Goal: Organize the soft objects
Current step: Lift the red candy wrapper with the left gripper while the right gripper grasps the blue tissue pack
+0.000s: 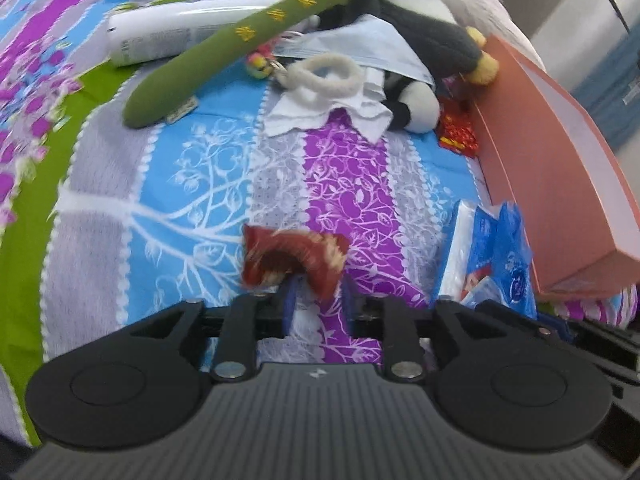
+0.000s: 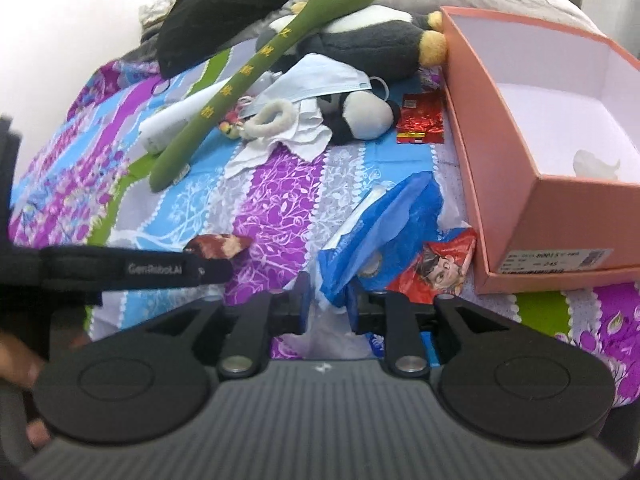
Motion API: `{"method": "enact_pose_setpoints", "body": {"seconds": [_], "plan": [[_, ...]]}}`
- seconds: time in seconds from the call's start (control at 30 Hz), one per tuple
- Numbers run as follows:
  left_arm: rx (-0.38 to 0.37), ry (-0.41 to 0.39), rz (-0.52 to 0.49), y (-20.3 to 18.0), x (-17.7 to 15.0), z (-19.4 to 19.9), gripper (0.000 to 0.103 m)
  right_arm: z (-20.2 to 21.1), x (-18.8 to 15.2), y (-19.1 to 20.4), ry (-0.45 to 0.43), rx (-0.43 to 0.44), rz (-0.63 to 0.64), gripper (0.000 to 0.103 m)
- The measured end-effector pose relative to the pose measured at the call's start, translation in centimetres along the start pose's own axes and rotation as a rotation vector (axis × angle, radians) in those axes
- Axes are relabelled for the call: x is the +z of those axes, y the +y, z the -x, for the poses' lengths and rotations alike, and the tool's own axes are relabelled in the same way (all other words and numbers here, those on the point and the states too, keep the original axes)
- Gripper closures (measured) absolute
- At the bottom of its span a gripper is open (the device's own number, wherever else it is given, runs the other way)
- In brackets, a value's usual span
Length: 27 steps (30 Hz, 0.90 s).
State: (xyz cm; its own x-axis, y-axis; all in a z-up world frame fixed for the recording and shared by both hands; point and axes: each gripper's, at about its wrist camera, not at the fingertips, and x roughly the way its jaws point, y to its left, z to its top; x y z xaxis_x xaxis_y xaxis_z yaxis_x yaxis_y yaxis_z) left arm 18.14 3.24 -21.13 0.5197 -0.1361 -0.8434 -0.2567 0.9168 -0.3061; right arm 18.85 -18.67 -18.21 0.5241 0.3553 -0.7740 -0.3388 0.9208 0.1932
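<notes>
Sorting soft things on a patterned bedsheet point(image 1: 352, 184). In the lower middle of the left wrist view, left gripper point(image 1: 319, 292) with fingers parted and a crumpled red foil packet point(image 1: 292, 256) blurred at their tips, seemingly not pinched. Low centre in the right wrist view, right gripper point(image 2: 329, 296) likewise parted, with a corner of the blue plastic tissue pack point(image 2: 380, 220) lying loose between its fingers. Probably best to draw both grippers straight back so neither crinkly wrapper snags, then to carry the next piece to the open pink cardboard box point(image 2: 560, 216) at the right edge. Waiting in the upper middle: a long green plush snake point(image 2: 256, 68) stitched in yellow, draped over a fleecy grey-and-white plush toy point(image 2: 360, 116), beside a pleated pale-blue face mask point(image 2: 320, 76), a fluffy white loop point(image 2: 285, 110), a thin white cloth point(image 2: 280, 144) and a smooth white bottle point(image 1: 188, 32).
</notes>
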Motion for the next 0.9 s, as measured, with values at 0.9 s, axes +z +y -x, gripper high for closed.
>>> {"method": "enact_pose_setpoints", "body": {"seconds": [0.9], "plan": [[0.127,-0.039,-0.21,-0.9,0.8,-1.4,0.033,-2.3,-0.5,-0.5,-0.024,-0.005,-0.042,0.091]]}}
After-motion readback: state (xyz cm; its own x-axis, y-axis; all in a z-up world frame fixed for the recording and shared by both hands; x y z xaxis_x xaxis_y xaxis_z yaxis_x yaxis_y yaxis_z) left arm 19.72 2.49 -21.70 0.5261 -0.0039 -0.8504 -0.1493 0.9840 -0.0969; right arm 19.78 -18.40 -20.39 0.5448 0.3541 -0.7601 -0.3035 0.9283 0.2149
